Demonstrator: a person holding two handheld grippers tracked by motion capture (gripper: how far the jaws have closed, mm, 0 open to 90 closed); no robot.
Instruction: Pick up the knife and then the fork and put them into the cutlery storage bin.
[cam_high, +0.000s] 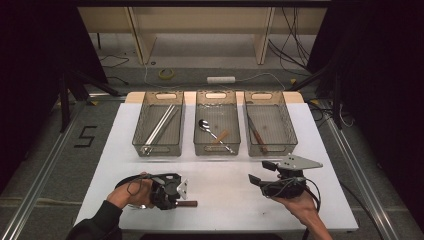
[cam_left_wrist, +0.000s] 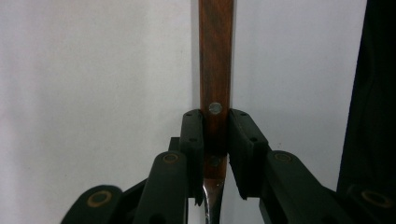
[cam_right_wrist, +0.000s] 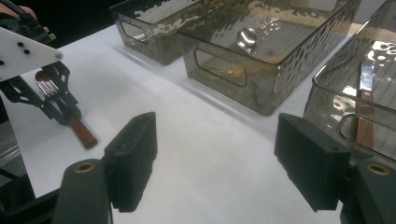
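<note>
Smoky plastic bins (cam_high: 216, 146): chopsticks (cam_high: 160, 126) left, spoon (cam_high: 205, 125) middle, knife (cam_high: 257, 135) right.
Left gripper (cam_left_wrist: 215, 135): clamped on fork (cam_left_wrist: 215, 70) handle.
Right gripper (cam_right_wrist: 215, 158): wide apart, empty.

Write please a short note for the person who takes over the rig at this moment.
Left gripper: shut on the fork's wooden handle; fork lies on the table, not lifted.
Right gripper: open, holds nothing, near the right bin.
Bins: left one holds long metal pieces, middle one a spoon, right one a wooden-handled utensil.
Left to do: lift the fork, probably bin it.
</note>
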